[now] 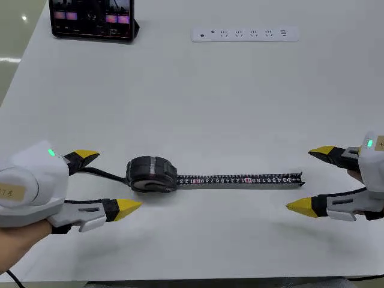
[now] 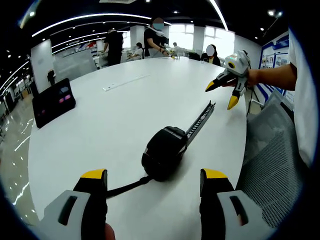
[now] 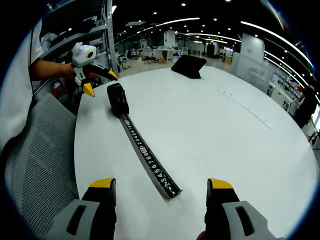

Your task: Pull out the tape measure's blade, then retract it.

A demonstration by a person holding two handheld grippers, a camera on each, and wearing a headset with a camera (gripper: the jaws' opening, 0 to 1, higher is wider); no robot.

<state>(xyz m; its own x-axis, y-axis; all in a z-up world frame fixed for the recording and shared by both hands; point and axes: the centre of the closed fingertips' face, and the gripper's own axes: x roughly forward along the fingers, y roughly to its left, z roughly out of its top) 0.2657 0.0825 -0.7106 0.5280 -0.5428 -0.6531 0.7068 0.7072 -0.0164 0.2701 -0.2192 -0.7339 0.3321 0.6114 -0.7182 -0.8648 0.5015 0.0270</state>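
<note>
**Blade out, both hand-held grippers empty**

Head view first: the tape measure (image 1: 151,174) lies flat near the front edge of the white bench (image 1: 210,102), with its blade (image 1: 240,179) drawn out to the right, numbers up. The left hand-held gripper (image 1: 117,180) sits at the round end, its 2 yellow-tipped jaws spread wide and gripping nothing. The right hand-held gripper (image 1: 299,179) waits at the far end with its jaws just as wide. At the back of the bench stand a dark tablet (image 1: 93,18) and a white power strip (image 1: 245,33), well clear of the action.

Over to the left gripper view. The black case (image 2: 164,150) lies just ahead of the jaw tips, untouched, and its strap (image 2: 125,187) trails back toward the left jaw. This angle adds a grey mesh chair (image 2: 272,160) at the bench edge and people (image 2: 157,35) standing far across the room.

The right gripper view settles the other end. The end hook (image 3: 172,192) lies on the bench between the 2 open jaws, and neither jaw touches it. Nothing blocks the blade along its length.
</note>
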